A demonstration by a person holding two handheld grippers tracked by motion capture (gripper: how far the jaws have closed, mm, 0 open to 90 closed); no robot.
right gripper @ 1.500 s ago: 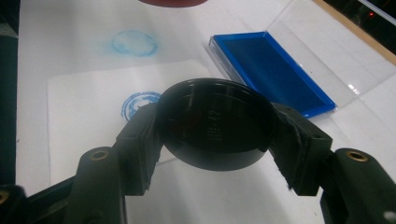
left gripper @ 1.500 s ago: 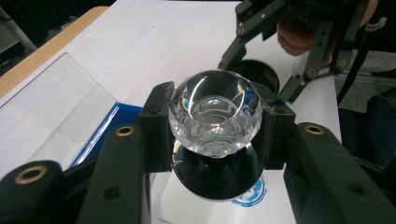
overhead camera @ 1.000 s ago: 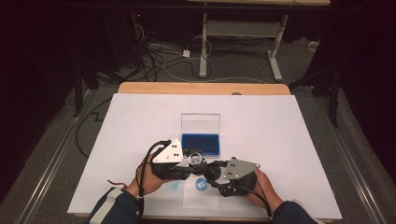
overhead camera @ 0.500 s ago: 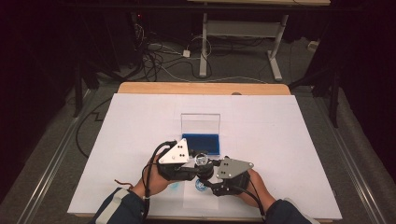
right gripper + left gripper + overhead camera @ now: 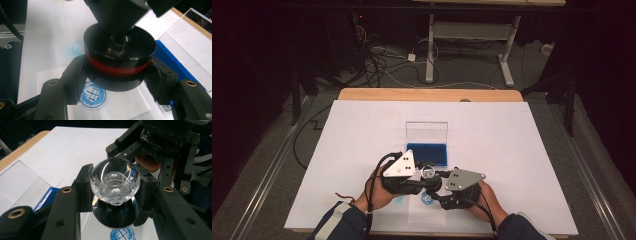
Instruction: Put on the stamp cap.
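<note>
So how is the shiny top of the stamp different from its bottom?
The knob is clear and faceted; the base is black with a red band. The knob is narrower than the base. The left claw grips the knob; the right claw grips the base. Both are round.

Your high view looks forward and down over the counter (image 5: pixel 362 150); both gripper views sit close, sharing the blue stamp print (image 5: pixel 122 234) on paper.

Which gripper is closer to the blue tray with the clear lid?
Left. The left gripper sits just in front of the blue tray, holding the stamp's knob; the right gripper is further back toward the person.
</note>
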